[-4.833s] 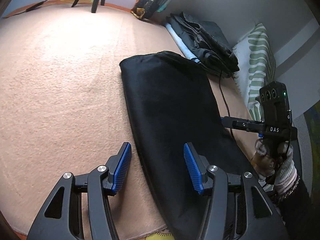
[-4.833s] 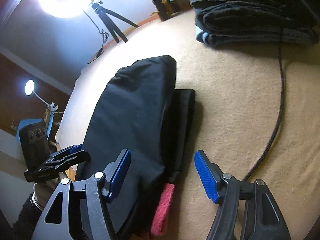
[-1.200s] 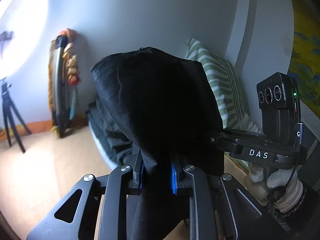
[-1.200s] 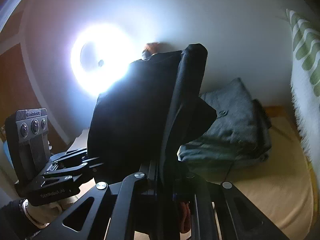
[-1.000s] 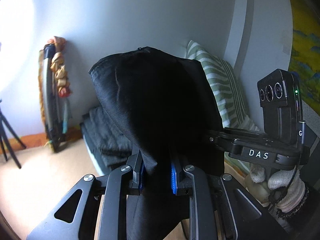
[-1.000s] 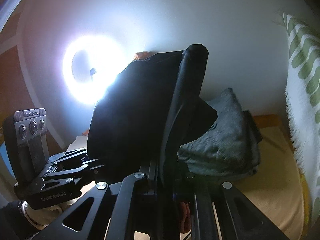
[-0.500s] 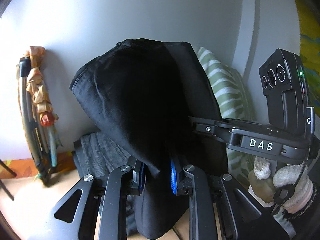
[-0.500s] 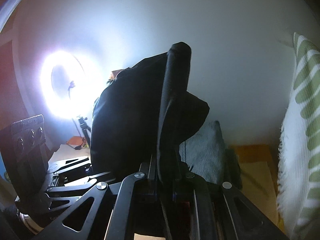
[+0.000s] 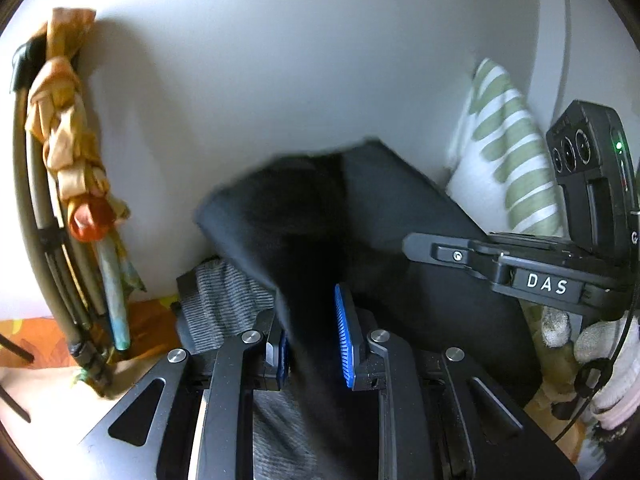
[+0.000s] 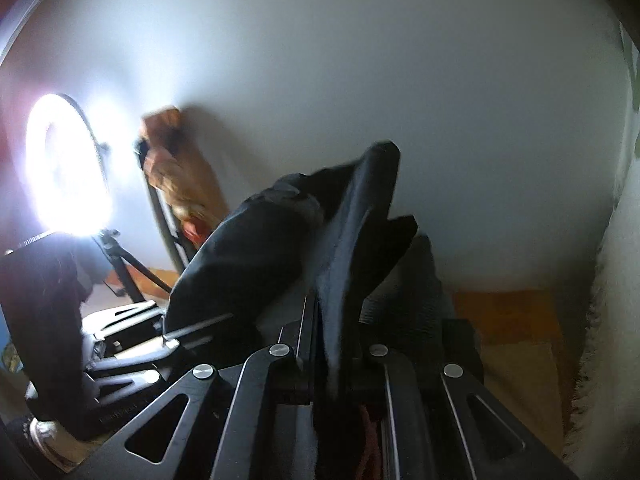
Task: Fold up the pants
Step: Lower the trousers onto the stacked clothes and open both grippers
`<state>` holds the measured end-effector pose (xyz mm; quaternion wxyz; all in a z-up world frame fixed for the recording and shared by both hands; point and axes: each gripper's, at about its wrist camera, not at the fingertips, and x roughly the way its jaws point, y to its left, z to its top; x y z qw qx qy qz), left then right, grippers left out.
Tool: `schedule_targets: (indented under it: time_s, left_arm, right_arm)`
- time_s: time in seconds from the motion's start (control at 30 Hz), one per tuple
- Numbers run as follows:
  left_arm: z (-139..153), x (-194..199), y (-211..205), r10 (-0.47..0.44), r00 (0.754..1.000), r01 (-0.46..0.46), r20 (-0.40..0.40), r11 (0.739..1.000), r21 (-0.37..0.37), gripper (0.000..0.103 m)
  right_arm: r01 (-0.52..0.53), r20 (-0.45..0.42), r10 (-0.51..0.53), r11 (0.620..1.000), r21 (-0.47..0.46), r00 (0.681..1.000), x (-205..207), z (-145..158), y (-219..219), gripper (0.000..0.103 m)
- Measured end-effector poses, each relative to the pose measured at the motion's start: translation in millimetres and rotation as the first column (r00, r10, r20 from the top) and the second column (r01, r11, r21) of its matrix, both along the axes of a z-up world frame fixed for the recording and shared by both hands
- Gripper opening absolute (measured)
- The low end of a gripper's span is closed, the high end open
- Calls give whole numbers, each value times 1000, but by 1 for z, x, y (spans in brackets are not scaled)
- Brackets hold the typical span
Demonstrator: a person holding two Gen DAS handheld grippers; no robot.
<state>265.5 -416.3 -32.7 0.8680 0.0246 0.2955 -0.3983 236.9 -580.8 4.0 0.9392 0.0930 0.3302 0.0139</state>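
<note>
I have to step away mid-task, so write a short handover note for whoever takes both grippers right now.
Left gripper: shut on the black pants.
Right gripper: shut on the same black pants.
Where: the folded pants are held up between both grippers, over the stack of folded clothes by the wall, next to the striped pillow.
Done: pants folded.
Left: likely lower them onto the stack and release.
</note>
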Motion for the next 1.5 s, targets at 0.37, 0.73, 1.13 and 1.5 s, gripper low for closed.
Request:
schedule_targets:
  time_s: [0.37, 0.73, 1.13, 1.5]
  left_arm:
    - [-14, 5, 13, 49, 999, -48, -12, 998, 51, 21]
    - [2, -24, 33, 49, 999, -49, -1, 997, 57, 21]
    - [28, -71, 54, 47, 998, -48, 31, 998, 33, 38]
    - [45, -127, 94, 48, 999, -48, 23, 999, -2, 58]
  right_arm:
    - [108, -90, -117, 989, -105, 989, 15, -41, -15, 29]
    - [232, -77, -250, 954, -192, 965, -11, -26, -12, 58]
    - [240, -30, -249, 953, -183, 968, -67, -2, 6, 65]
    - [227, 41, -224, 963, -144, 974, -135, 16, 44, 80]
